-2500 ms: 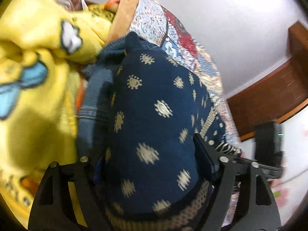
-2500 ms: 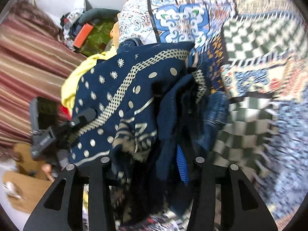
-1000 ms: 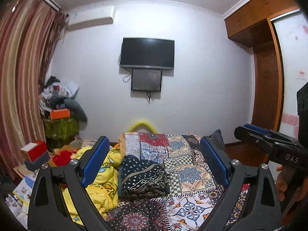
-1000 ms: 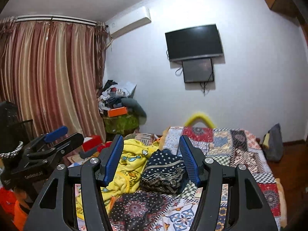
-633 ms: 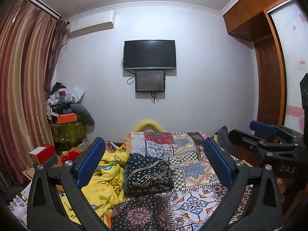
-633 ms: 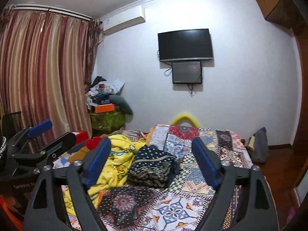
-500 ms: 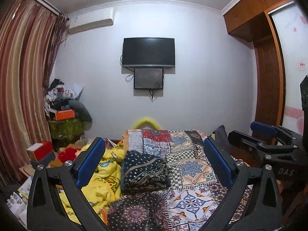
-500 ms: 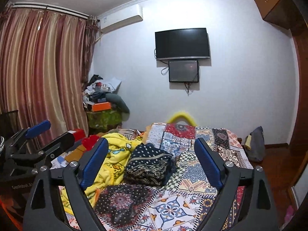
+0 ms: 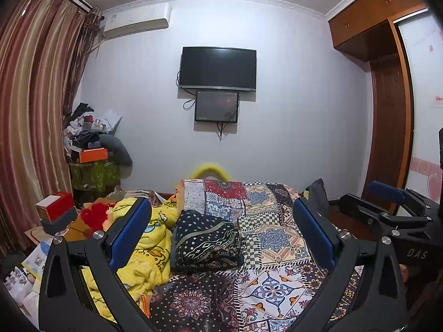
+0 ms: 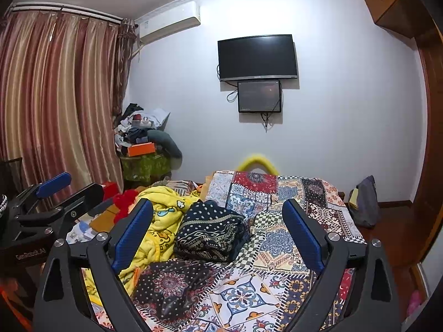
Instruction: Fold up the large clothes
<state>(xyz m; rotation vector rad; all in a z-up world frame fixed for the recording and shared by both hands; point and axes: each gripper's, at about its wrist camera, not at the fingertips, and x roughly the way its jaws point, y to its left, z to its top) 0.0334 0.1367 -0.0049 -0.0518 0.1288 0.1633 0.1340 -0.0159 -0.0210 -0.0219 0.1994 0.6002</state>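
A folded dark blue garment [image 9: 206, 242] with cream dots and bands lies on the patchwork bedspread [image 9: 274, 238], in the middle of the bed. It also shows in the right wrist view [image 10: 211, 229]. My left gripper [image 9: 221, 232] is open and empty, held well back from the bed. My right gripper [image 10: 217, 232] is open and empty too, also far back. Each gripper shows at the edge of the other's view, the right one [image 9: 387, 210] and the left one [image 10: 49, 196].
A yellow cartoon blanket [image 9: 146, 246] is heaped left of the folded garment. A dark mandala-print cloth [image 10: 171, 285] lies at the bed's near edge. Boxes and clutter [image 9: 88, 144] stack by the curtain at left. A wardrobe [image 9: 387, 127] stands right.
Both grippers let go of the blue garment and drew back far from the bed; they now stand wide open. Over the last half second the views have hardly shifted.
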